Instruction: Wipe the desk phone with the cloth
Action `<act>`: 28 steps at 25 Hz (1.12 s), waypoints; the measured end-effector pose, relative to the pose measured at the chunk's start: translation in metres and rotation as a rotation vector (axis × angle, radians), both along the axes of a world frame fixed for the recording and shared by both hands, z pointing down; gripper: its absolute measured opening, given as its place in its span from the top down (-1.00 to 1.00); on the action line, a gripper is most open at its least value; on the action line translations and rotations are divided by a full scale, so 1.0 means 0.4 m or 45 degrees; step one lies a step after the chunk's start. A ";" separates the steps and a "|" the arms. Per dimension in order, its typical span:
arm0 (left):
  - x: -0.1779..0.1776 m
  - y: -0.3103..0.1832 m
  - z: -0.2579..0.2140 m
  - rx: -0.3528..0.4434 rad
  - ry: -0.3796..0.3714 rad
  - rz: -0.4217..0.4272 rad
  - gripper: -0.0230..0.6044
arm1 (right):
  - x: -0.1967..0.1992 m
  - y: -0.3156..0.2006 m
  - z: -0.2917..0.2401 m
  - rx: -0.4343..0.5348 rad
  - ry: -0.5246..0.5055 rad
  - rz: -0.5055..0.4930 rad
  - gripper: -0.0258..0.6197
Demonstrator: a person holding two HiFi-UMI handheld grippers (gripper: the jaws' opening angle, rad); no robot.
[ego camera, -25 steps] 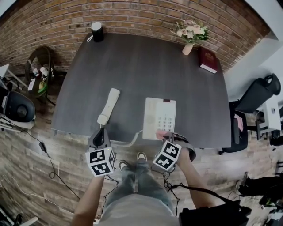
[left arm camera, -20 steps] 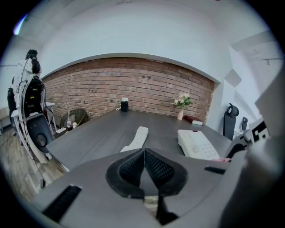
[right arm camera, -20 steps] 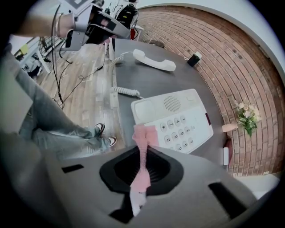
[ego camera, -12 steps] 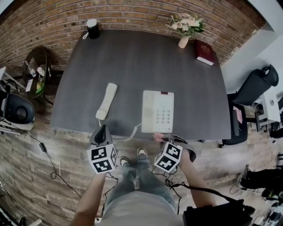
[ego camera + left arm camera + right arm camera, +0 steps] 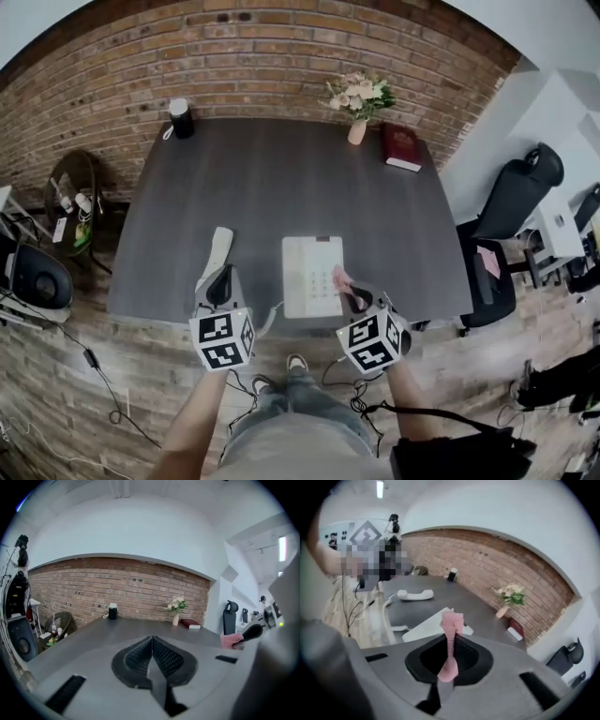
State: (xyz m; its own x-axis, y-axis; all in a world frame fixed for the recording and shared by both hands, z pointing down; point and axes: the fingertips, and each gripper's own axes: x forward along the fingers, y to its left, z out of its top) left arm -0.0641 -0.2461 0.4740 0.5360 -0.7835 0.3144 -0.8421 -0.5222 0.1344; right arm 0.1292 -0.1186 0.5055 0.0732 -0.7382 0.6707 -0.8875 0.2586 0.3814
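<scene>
The cloth (image 5: 339,278) is pinched in the right gripper (image 5: 353,295), with the phone (image 5: 309,272) lying just ahead-left; the left gripper (image 5: 221,281) is closed, empty.

The cloth (image 5: 451,623) pinched in my right gripper (image 5: 450,641) is soft pink fabric, finely textured and matt, set against that gripper's smooth dull-grey plastic shell. My left gripper (image 5: 152,644) has the same grey plastic, with black, finely ridged, rubbery-looking pads (image 5: 138,660). The desk phone (image 5: 309,272) and its handset (image 5: 217,253) look like smooth white plastic with a faint sheen, the desk (image 5: 281,178) is dark grey matt wood-grain, the wall (image 5: 281,56) is rough red brick, and the floor (image 5: 103,375) is weathered-looking wooden planking.
</scene>
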 end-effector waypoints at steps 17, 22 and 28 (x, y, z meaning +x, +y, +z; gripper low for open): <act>0.197 -0.065 -0.266 0.231 0.097 0.102 0.91 | 0.358 -0.006 -0.371 0.933 -0.132 0.599 0.86; 0.214 -0.068 -0.262 0.225 0.095 0.106 0.91 | 0.370 -0.002 -0.356 0.890 -0.123 0.601 0.87; 0.218 -0.068 -0.249 0.211 0.091 0.098 0.91 | 0.380 -0.002 -0.356 0.894 -0.153 0.615 0.87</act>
State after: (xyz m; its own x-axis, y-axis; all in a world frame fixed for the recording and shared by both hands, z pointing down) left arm 0.0233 -0.2732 0.3745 0.6126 -0.7773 0.1435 -0.7904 -0.6045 0.0998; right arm 0.2812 -0.1195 0.3629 0.4437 -0.8913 0.0937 -0.8842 -0.4182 0.2082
